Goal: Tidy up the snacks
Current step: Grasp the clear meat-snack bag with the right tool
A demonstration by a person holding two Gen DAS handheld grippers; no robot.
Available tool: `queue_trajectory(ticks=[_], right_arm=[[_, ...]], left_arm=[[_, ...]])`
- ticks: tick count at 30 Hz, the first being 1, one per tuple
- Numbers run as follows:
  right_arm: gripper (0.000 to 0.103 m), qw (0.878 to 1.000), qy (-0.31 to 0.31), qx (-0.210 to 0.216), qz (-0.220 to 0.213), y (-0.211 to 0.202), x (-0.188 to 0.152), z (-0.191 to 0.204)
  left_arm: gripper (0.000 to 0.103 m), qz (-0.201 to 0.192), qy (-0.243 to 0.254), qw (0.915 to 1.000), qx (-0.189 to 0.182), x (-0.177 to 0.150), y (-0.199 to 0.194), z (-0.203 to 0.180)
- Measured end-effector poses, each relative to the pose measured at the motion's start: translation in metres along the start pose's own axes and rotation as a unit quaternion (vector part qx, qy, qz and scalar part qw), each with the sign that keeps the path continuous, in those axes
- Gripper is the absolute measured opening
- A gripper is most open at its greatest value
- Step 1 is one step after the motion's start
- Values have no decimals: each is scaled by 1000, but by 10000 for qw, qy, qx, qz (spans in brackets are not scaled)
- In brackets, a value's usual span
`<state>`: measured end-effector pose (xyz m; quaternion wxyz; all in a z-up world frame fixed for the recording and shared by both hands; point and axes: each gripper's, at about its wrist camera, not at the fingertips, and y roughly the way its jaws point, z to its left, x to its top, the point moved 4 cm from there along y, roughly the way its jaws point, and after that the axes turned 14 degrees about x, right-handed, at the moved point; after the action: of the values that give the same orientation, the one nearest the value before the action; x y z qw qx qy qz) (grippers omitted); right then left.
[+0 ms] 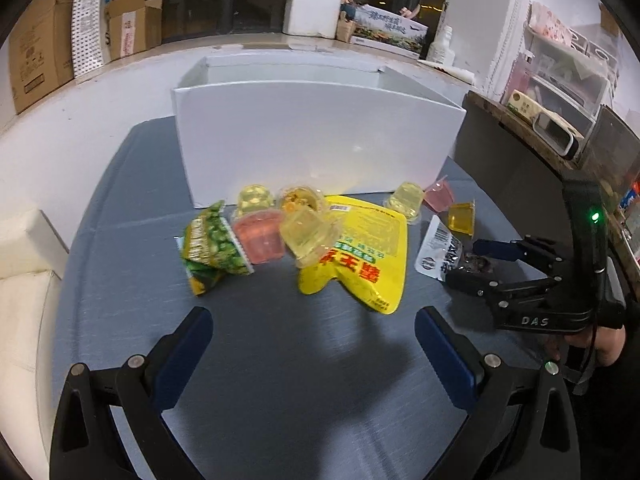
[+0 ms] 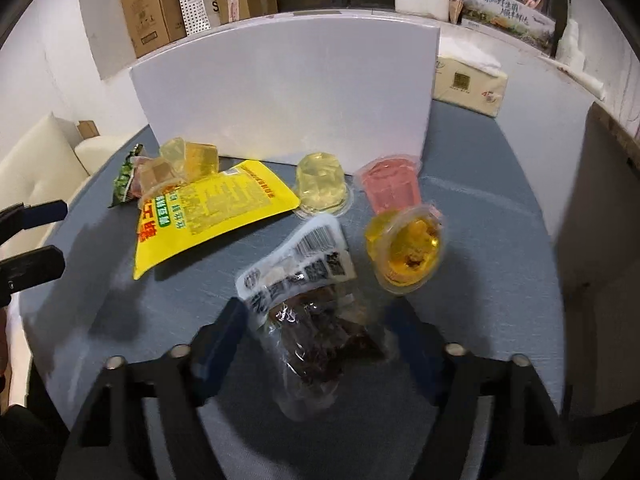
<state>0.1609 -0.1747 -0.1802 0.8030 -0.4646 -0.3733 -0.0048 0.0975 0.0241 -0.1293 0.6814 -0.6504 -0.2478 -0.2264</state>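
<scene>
Snacks lie on a grey-blue table (image 1: pixel 280 380) before a tall white box (image 1: pixel 320 136) (image 2: pixel 280 88). My left gripper (image 1: pixel 314 328) (image 2: pixel 60 236) hovers open over bare table, just short of a yellow pouch (image 1: pixel 360 248) (image 2: pixel 216 208). A green packet (image 1: pixel 212 248) and several jelly cups (image 1: pixel 306 236) sit by the pouch. My right gripper (image 2: pixel 316 316) (image 1: pixel 474 264) is around a clear packet of dark snack (image 2: pixel 312 312) (image 1: pixel 440 248), both pads against its sides. Orange (image 2: pixel 408 252), pink (image 2: pixel 392 188) and pale yellow (image 2: pixel 322 184) jelly cups stand just beyond it.
A dark wooden cabinet (image 1: pixel 512 168) rises at the table's right edge. A tissue pack (image 2: pixel 468 84) lies behind the box on the right. A white cushion (image 1: pixel 24 280) borders the left. Cardboard boxes (image 1: pixel 36 56) line the back ledge.
</scene>
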Motion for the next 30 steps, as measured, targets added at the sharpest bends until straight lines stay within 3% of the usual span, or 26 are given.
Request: queue_trajectory(ticks=[5, 8, 13, 14, 16, 17, 18, 22, 24, 30], right_arm=[[61, 9999, 9, 153, -65, -10, -1, 5], [1, 9999, -7, 69, -119, -18, 0, 9], [0, 9999, -45, -74, 81, -4, -8, 7], [4, 10000, 44, -54, 56, -3, -8, 6], [39, 9998, 170, 127, 69, 1, -6, 7], [78, 9997, 186, 169, -5, 2, -3, 8], [93, 9994, 180, 279, -132, 4, -2, 11], [93, 9993, 247, 283, -69, 19, 5, 19], [93, 9981, 340, 521, -49, 29, 7, 24], [94, 9993, 126, 363, -37, 55, 19, 37]], left_arm=[[103, 71, 171, 9997, -165, 5, 12, -18], [103, 188, 266, 9993, -193, 9, 25, -28], [103, 346, 121, 9991, -199, 12, 39, -27], [103, 346, 84, 9991, -238, 11, 39, -25], [103, 323, 35, 9992, -239, 10, 35, -22], [103, 306, 21, 9992, -244, 10, 33, -20], [103, 273, -6, 9993, -255, 10, 30, -17], [103, 234, -130, 9993, -272, 10, 25, -7], [103, 218, -159, 9992, -288, 9, 23, -4], [103, 185, -210, 9992, -286, 5, 16, 1]])
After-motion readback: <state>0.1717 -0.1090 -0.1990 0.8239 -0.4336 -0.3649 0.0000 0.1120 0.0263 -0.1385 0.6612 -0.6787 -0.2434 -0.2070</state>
